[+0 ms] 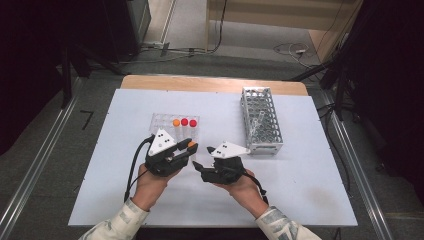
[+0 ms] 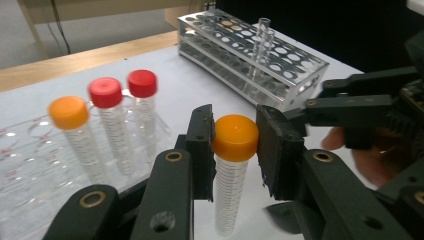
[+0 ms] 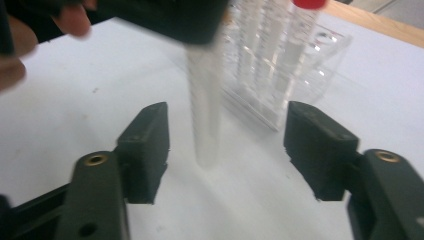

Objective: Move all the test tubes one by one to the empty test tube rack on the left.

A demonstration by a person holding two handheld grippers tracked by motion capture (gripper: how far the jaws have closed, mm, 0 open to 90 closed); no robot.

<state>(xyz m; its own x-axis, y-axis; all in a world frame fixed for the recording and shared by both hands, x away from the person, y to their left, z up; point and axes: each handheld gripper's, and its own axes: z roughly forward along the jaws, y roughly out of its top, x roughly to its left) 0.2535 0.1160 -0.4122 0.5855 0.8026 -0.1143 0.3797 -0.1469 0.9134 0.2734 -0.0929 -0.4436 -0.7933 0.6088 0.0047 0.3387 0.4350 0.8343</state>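
A clear graduated tube with an orange cap stands upright just above the white table, and my left gripper is shut on that cap. From the high view, the left gripper sits in front of the clear plastic rack. My right gripper faces it from the right. Its jaws are open, with the tube's clear body hanging between them and touching neither pad. The clear rack holds an orange-capped tube and two red-capped tubes.
A metal grid rack lies at the right of the white table, with one uncapped clear tube standing in it. The table's wooden far edge borders grey floor with cables.
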